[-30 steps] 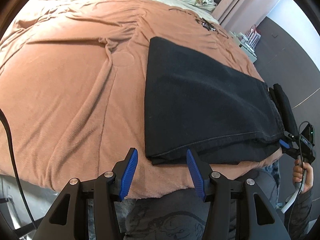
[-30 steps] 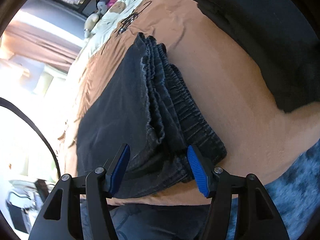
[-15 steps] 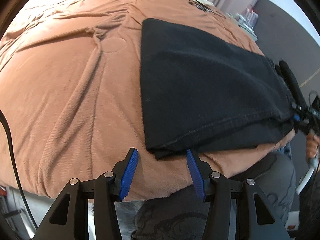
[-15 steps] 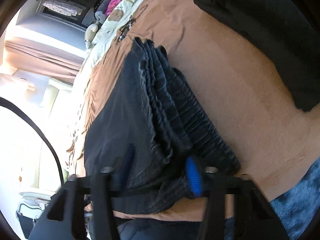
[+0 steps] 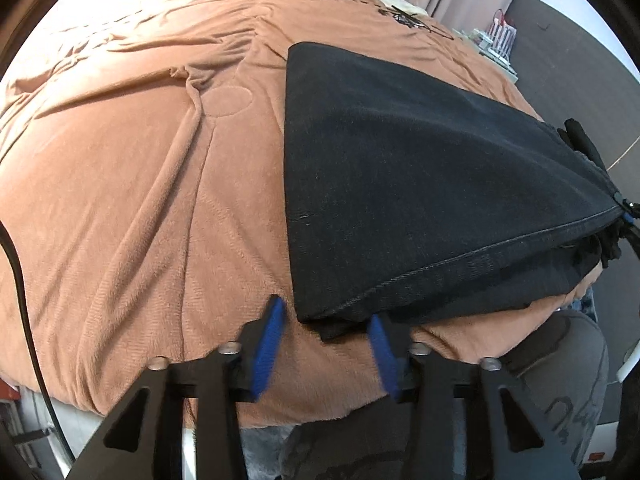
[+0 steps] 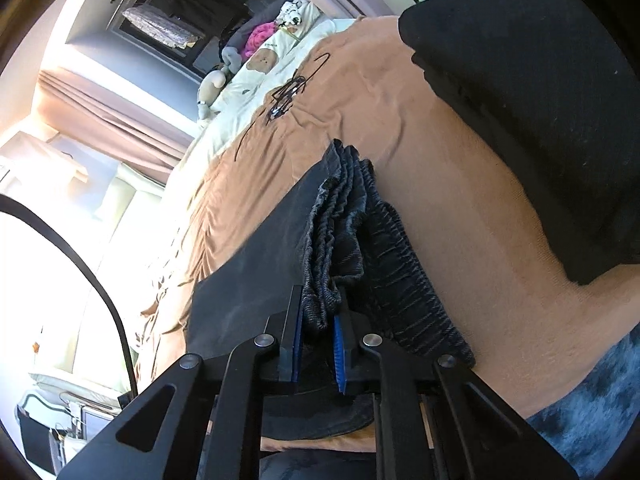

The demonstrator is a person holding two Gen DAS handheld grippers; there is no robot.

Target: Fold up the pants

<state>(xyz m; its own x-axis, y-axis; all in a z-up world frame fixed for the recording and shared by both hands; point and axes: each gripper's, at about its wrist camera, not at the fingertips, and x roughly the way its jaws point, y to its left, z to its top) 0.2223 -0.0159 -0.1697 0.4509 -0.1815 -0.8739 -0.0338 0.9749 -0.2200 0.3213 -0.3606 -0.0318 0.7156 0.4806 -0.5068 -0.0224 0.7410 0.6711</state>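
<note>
Black pants (image 5: 420,184) lie folded lengthwise on an orange-brown bedspread (image 5: 140,200). My left gripper (image 5: 326,320) is open, its blue pads either side of the near hem corner of the pants, low on the bedspread. My right gripper (image 6: 316,332) is shut on the gathered waistband layers of the pants (image 6: 324,256) and lifts that end a little. In the left wrist view the right gripper (image 5: 626,216) shows at the far right edge, pinching the raised waistband corner.
Another dark folded garment (image 6: 540,92) lies on the bed beyond the waistband. Black wire hangers (image 6: 288,92) lie near the pillows with soft toys (image 6: 260,56). The bed's front edge runs just under my left gripper. A black cable (image 5: 20,272) hangs at left.
My right gripper has closed on the waistband layers and raised them. My left gripper has moved forward so the hem corner now sits between its open pads.
</note>
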